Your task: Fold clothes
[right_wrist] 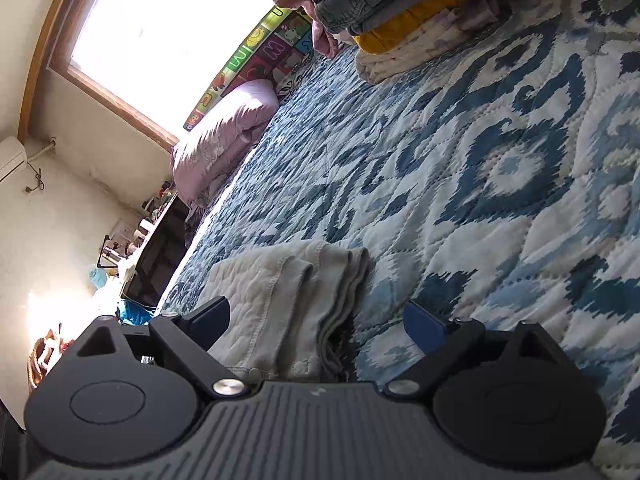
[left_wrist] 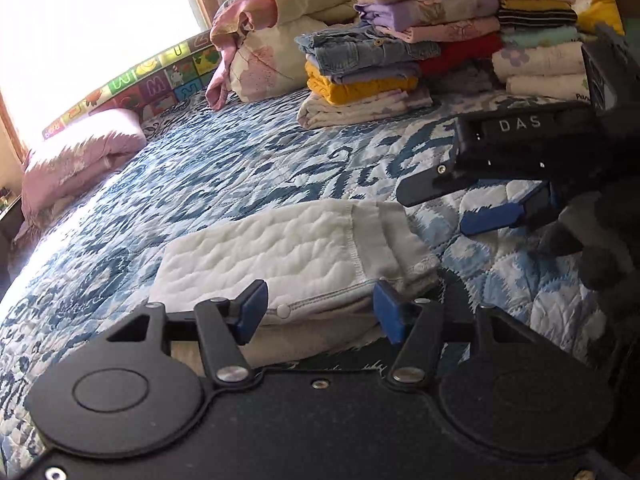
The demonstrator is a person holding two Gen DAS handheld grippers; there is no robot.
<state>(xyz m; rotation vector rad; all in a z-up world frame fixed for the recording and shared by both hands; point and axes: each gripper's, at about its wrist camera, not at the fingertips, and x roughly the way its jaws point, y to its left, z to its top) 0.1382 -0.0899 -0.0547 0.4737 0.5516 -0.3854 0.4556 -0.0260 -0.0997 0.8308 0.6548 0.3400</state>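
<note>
A folded white quilted garment (left_wrist: 288,256) with grey trim and snap buttons lies flat on the blue-and-white patterned bedspread (left_wrist: 200,168). My left gripper (left_wrist: 320,308) is open, its blue pads on either side of the garment's near edge. My right gripper (left_wrist: 472,208) shows at the right of the left wrist view, open, just beyond the garment's right end. In the right wrist view the right gripper (right_wrist: 320,320) is open, with the garment (right_wrist: 280,296) between its fingers and the bedspread (right_wrist: 480,160) beyond.
Several stacks of folded clothes (left_wrist: 420,40) stand at the back of the bed, beside a bundled floral quilt (left_wrist: 264,52). A pink pillow (left_wrist: 80,152) and a colourful alphabet mat (left_wrist: 132,80) lie at the left edge under a bright window. A dark desk (right_wrist: 160,256) stands beside the bed.
</note>
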